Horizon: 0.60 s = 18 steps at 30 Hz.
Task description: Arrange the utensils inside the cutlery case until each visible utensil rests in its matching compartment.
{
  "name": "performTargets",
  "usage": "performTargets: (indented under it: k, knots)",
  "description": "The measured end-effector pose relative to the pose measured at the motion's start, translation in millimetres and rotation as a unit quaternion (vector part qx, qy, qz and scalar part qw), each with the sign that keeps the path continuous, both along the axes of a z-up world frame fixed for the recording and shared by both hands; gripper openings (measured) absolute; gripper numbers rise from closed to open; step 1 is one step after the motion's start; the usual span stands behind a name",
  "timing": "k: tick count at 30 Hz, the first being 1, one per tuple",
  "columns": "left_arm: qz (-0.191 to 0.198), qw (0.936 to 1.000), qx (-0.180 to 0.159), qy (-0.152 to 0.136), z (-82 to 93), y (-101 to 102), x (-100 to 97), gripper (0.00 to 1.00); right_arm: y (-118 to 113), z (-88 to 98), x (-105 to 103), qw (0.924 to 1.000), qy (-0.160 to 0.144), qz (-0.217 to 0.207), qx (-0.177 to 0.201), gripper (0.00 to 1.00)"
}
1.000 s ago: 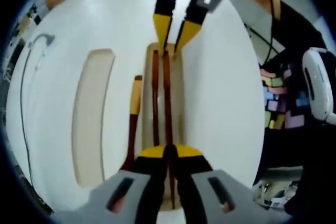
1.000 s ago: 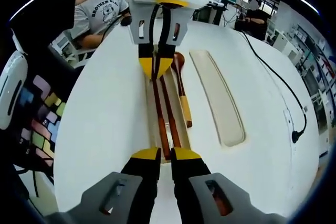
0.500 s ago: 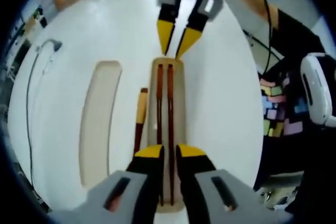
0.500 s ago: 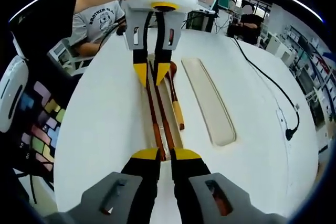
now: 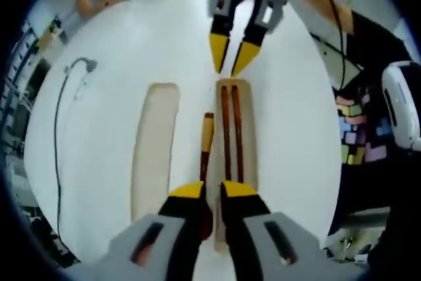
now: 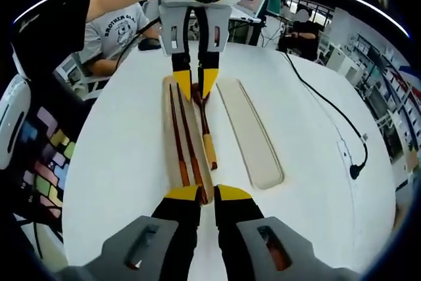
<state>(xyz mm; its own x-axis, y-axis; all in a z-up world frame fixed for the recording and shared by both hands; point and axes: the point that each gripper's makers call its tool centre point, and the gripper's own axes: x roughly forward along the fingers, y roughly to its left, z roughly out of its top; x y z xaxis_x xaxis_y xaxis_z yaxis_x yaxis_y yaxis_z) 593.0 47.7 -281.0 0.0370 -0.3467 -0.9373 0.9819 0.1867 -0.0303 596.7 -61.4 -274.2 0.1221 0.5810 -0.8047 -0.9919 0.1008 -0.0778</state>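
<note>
desk (image 5: 99,129): white, round-edged; carries both trays and the spoon. Also in right gripper view (image 6: 118,162).
empty tray (image 5: 154,149): long beige tray at 9 o'clock of the chopstick tray, well apart from it; nothing inside. In right gripper view (image 6: 248,133) it sits at 3 o'clock of the spoon.
spoon (image 5: 206,143): wooden, light handle end pointing to 12 o'clock, lying on the desk between the two trays, just beside the chopstick tray. Its near end passes under the left tongs. Right gripper view (image 6: 206,137): light end toward 6 o'clock, bowl end hidden behind the other tongs at 12.
left tongs (image 5: 214,192): yellow tips slightly apart, holding nothing. Spoon and tray end sit right at the tips, at 12 o'clock. In right gripper view (image 6: 196,85) they hang at 12 o'clock over the far end of the chopstick tray, tips a little apart; contact with the spoon cannot be told.
chopstick tray (image 5: 235,143): narrow beige tray, running 12 to 6. Right gripper view (image 6: 172,136).
chopsticks (image 5: 231,133): dark red-brown pair, side by side, lying lengthwise inside the chopstick tray. Right gripper view (image 6: 183,139): near ends reach the right tongs' tips.
right tongs (image 6: 201,194): tips narrowly apart, empty, just past the tray's near end. In left gripper view (image 5: 229,62) at 12 o'clock, tips apart, just beyond the tray's far end.
</note>
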Motion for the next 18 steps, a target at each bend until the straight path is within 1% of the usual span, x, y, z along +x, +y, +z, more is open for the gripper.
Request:
performTargets:
  k: [3,4,6,8,12,18]
  knots:
    - [-0.01,0.9998,0.014,-0.004,-5.8,5,5.9,0.08,4,-2.1,9,0.9999,-0.01,-0.005,-0.001,0.07]
    - [-0.018,0.9996,0.02,-0.001,-9.0,7,6.6,0.08,5,-3.3,12,0.9999,-0.012,-0.006,0.0,0.07]
    - [-0.032,0.999,0.032,-0.004,-15.0,10,9.6,0.08,9,-6.0,16,0.9999,-0.012,-0.007,0.001,0.07]
    - [-0.04,0.9986,0.036,-0.001,-19.8,12,11.1,0.09,14,-10.3,20,0.9999,-0.006,-0.008,0.003,0.07]
    - [-0.04,0.9984,0.038,0.008,-26.7,12,13.6,0.09,24,-19.6,24,1.0,0.007,-0.004,0.001,0.07]
    - [-0.052,0.9974,0.048,0.017,-33.9,12,12.7,0.09,35,-28.8,24,0.9998,0.017,0.012,-0.007,0.08]
